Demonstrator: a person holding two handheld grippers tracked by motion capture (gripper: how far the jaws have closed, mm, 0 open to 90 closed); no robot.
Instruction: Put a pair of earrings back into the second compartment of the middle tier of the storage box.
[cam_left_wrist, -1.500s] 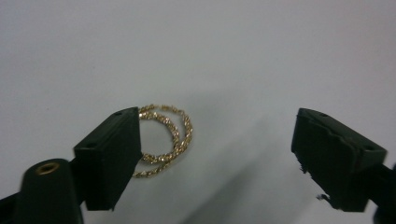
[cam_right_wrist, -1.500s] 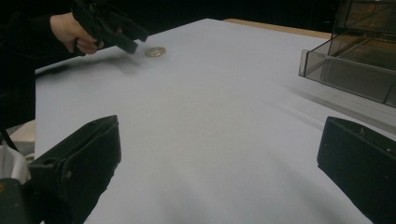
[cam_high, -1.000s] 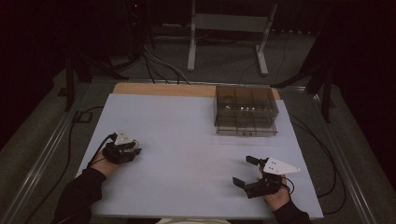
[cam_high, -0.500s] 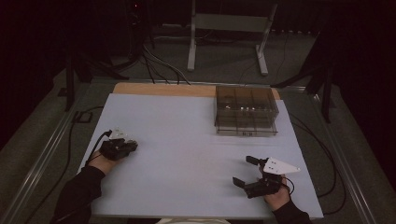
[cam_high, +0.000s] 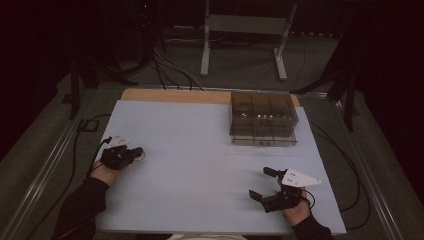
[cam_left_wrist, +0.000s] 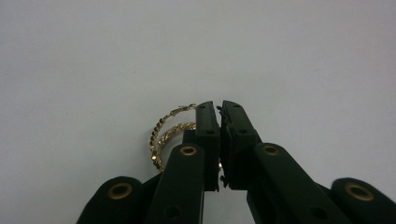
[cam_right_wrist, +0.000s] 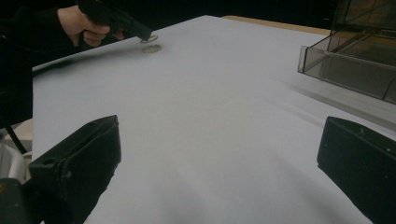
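A gold twisted hoop earring (cam_left_wrist: 161, 133) sticks out to the left of my left gripper (cam_left_wrist: 220, 106), whose jaws have just been closing and now pinch it. A second gold hoop (cam_right_wrist: 152, 48) lies on the white table sheet just below the held one (cam_right_wrist: 148, 38). In the high view the left gripper (cam_high: 136, 151) rests at the table's left side. My right gripper (cam_high: 260, 182) sits near the front right edge, its jaws wide open around bare table (cam_right_wrist: 219, 140).
A smoky transparent drawer box (cam_high: 263, 120) stands at the back right of the white sheet (cam_high: 200, 150); its corner shows in the right gripper view (cam_right_wrist: 355, 51). Cables trail off both table sides. A metal stand (cam_high: 242, 30) is on the floor behind.
The left gripper's jaws have closed together at the earring and the hand has shifted slightly. The right gripper has stayed put.
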